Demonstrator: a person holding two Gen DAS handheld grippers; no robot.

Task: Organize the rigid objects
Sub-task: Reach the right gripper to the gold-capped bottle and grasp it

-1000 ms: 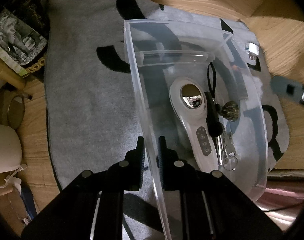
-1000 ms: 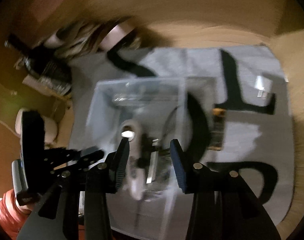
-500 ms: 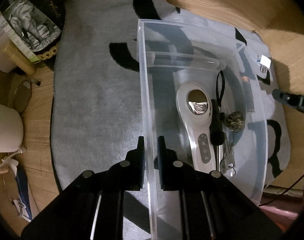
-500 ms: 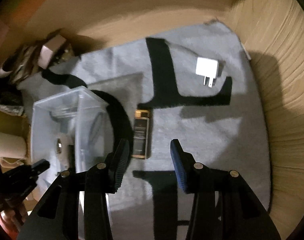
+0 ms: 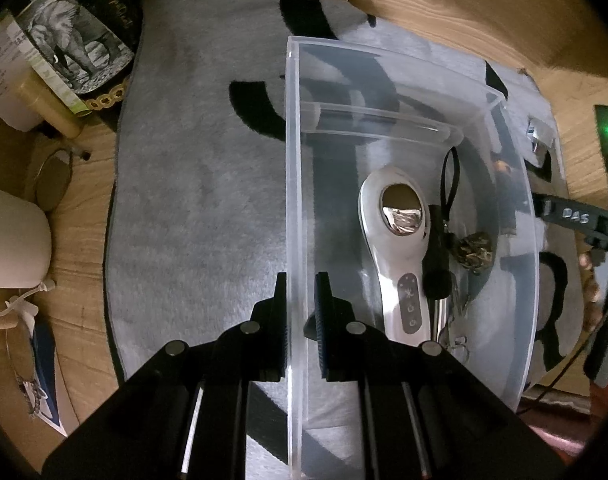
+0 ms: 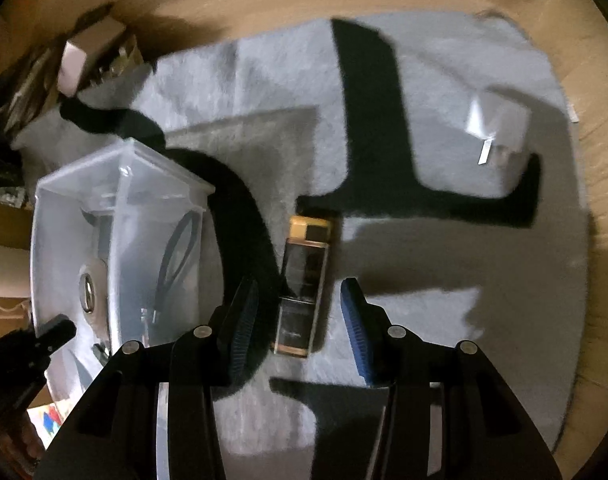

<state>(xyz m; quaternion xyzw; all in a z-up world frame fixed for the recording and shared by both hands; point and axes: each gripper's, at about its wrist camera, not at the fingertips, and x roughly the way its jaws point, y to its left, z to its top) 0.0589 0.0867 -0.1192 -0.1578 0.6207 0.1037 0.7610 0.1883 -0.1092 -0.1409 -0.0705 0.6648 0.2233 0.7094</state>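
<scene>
While the clear plastic bin (image 5: 415,128) is steadied at the lower middle of the left wrist view, its near wall is pinched between the closed jaws of the left gripper (image 5: 300,312), one finger outside and one inside. Inside the bin a white handheld device (image 5: 399,252), a black strap (image 5: 449,178) and a small mottled ball (image 5: 475,250) are already lodged, so that hold is best kept firm and level.

Further right, in the right wrist view, the dark bottle with a gold cap (image 6: 304,284) is seen lying on the grey rug (image 6: 443,320), just right of the bin and lengthwise between the parted, empty jaws of the right gripper (image 6: 300,320). The pick is judged not yet made. The fingers should be lowered squarely astride the bottle's body, below the cap, and closed across its narrow width only once the rug is nearly met. A roll away is the likely fault if one pad lands first. A white plug adapter (image 6: 495,128) is left at upper right.
</scene>
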